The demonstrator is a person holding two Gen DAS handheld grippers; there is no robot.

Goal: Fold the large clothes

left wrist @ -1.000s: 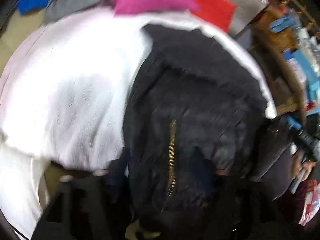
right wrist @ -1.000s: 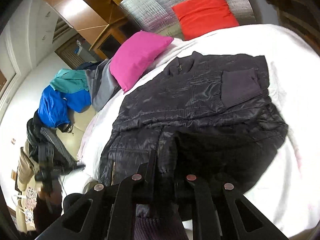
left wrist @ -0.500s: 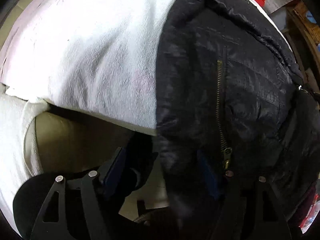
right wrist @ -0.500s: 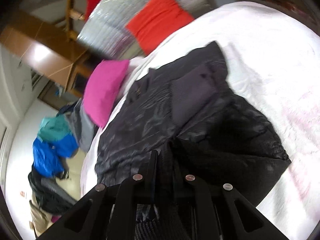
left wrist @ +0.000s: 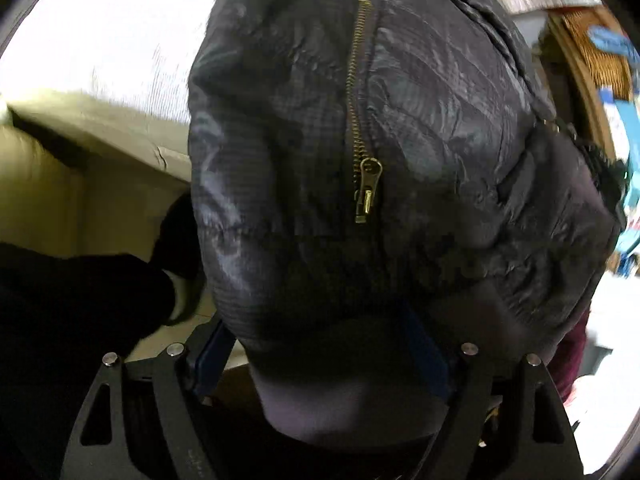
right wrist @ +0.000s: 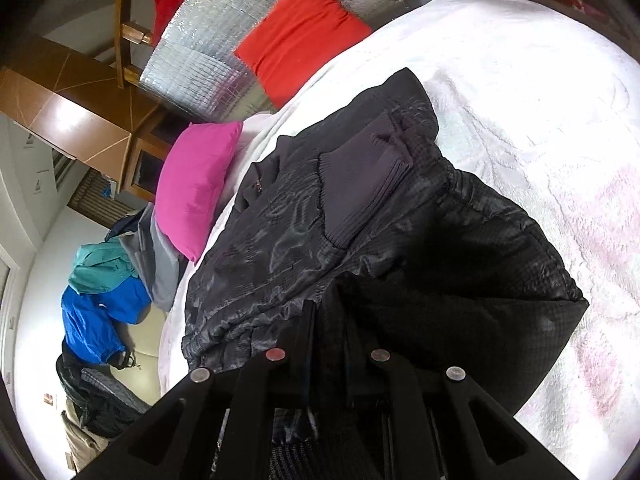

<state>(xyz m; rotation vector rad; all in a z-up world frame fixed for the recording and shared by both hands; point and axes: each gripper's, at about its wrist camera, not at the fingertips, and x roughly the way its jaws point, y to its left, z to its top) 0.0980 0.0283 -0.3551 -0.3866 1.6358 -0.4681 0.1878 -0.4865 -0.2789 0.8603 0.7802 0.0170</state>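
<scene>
A black quilted jacket (right wrist: 360, 248) lies on a bed with a white blanket (right wrist: 540, 100), its ribbed cuff folded across the chest. My right gripper (right wrist: 326, 320) is shut on the jacket's near hem. In the left wrist view the jacket (left wrist: 420, 120) fills the frame, its brass zipper (left wrist: 366, 184) hanging down. My left gripper (left wrist: 320, 344) has its jaws spread wide around the ribbed hem, which bulges between the fingers (left wrist: 212, 352); the tips are hidden by cloth.
A pink pillow (right wrist: 196, 188) and a red pillow (right wrist: 300, 36) lie at the bed's head by a silver panel (right wrist: 208, 52). A pile of blue, teal and grey clothes (right wrist: 108, 300) sits at the left. A beige bed frame (left wrist: 100, 168) shows below the blanket's edge.
My left gripper has closed in on the jacket's hem near the zipper, which now fills its view. My right gripper has lifted and tilted with the hem held, bunching the jacket.
</scene>
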